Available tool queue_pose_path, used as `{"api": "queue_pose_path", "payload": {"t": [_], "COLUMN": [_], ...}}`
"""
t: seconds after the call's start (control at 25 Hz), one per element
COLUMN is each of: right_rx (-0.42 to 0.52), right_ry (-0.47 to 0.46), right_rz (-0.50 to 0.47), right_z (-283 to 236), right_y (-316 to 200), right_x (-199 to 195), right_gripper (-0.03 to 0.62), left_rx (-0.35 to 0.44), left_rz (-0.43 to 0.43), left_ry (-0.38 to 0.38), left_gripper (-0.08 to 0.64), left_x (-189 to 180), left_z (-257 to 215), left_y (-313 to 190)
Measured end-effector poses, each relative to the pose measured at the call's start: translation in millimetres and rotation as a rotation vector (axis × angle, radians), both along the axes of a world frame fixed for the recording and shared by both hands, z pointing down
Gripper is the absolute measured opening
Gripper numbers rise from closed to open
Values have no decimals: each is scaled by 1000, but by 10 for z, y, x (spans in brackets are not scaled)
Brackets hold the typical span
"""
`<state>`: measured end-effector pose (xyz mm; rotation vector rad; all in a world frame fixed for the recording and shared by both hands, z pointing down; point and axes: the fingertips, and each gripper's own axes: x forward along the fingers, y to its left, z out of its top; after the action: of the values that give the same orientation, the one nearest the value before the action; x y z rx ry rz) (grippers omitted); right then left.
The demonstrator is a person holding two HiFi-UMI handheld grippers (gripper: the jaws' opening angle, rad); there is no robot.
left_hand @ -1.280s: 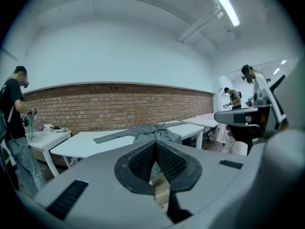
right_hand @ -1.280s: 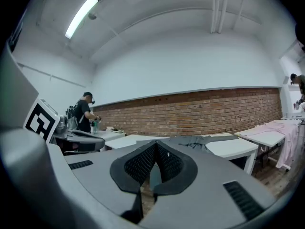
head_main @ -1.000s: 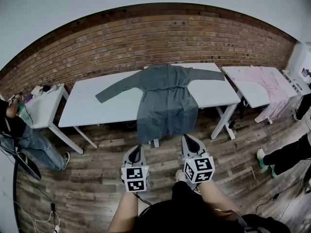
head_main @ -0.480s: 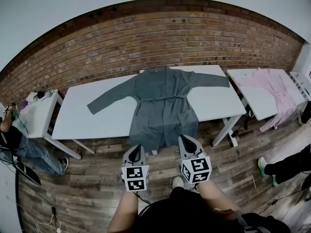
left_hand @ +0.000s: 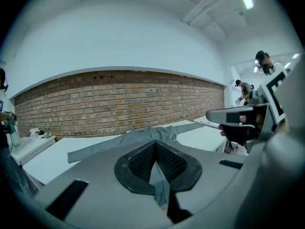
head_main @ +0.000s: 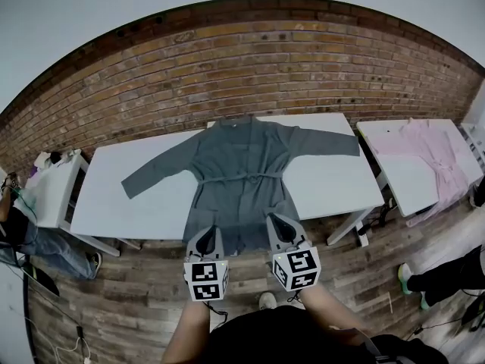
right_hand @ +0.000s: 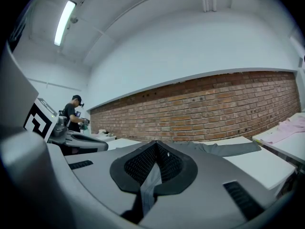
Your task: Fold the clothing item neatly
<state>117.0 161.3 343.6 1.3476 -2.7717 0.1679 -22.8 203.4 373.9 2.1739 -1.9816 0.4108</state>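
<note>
We see both claws closed, pads together. The left claw (head_main: 210,233) and right claw (head_main: 278,224) sit side by side at the hanging hem of the grey robe (head_main: 241,165). The robe lies spread, sleeves out, on the white bench (head_main: 114,196), its hem over the near edge. Only the head view shows that whole layout; the right gripper view adds a person (right_hand: 74,112) standing far left. Wooden floor (head_main: 129,287) lies open either side, and a pink garment (head_main: 436,146) covers the right bench (head_main: 394,169).

Grey long-sleeved robe (head_main: 241,177) lay front-up, spread flat across white surface (head_main: 136,203). Sleeves stretched out to both sides, belt across waist, collar at far edge, hem hung over near edge.
</note>
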Motion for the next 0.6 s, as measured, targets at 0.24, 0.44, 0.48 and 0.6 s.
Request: {"api": "queue_pose_path", "payload": {"t": [0.24, 0.44, 0.48, 0.6], "right_rx": [-29, -50, -53, -48], "right_ry": [-19, -11, -8, 4], "right_rz": [-3, -17, -17, -12], "right_z": [70, 172, 187, 223], "right_y": [-388, -551, -595, -760], "right_x": [104, 45, 33, -18], "right_gripper": [2, 2, 2, 2], "left_rx": [5, -10, -12, -14], "left_rz": [-23, -53, -53, -47], "left_ry": [-28, -10, -12, -11], "left_gripper": [-2, -2, -2, -2], "left_x": [21, -95, -115, -174], "left_z": [-32, 22, 36, 84], "left_y": [-340, -536, -588, -777]}}
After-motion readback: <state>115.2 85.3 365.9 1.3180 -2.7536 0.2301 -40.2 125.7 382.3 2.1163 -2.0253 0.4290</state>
